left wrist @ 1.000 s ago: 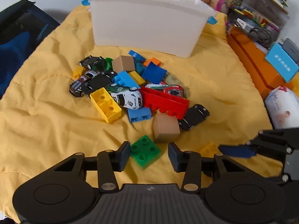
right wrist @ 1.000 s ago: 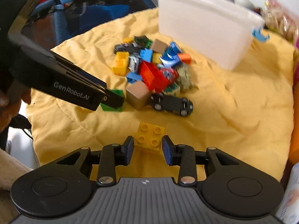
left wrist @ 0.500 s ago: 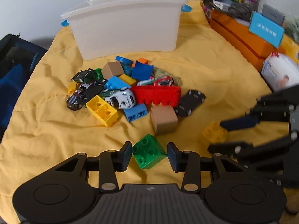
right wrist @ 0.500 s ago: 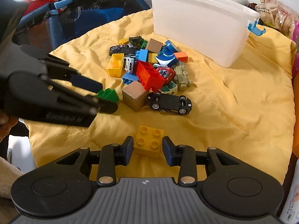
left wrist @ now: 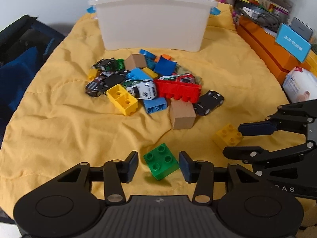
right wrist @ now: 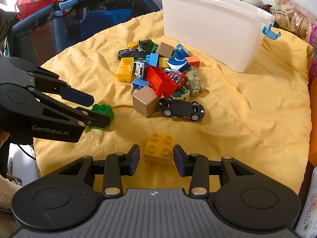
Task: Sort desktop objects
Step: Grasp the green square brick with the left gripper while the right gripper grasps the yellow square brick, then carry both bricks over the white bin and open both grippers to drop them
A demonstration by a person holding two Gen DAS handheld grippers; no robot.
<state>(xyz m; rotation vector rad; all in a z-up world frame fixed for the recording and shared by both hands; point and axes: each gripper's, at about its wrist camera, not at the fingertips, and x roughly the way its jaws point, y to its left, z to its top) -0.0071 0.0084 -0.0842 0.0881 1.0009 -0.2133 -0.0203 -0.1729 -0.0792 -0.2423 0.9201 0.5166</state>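
Two loose bricks on yellow quilt (left wrist: 59, 123), near side of toy pile (left wrist: 150, 83). Green brick (left wrist: 160, 161) sits between left gripper (left wrist: 158, 165) pads, gaps both sides, jaws just widened, nothing pinched. Yellow brick (right wrist: 159, 148) sits between right gripper (right wrist: 156, 157) pads, also untouched, jaws just spread. Wooden cube (right wrist: 146, 101), black toy car (right wrist: 181, 110) at pile edge. White bin (left wrist: 152, 19) beyond pile.

Home, quilt (left wrist: 59, 119), toys (left wrist: 146, 87), snack bags (right wrist: 291, 13)

Green brick (left wrist: 160, 161), yellow brick (right wrist: 159, 148), red brick (left wrist: 179, 91), white bin (left wrist: 152, 19), yellow quilted cloth (left wrist: 59, 130), black car (right wrist: 181, 110).
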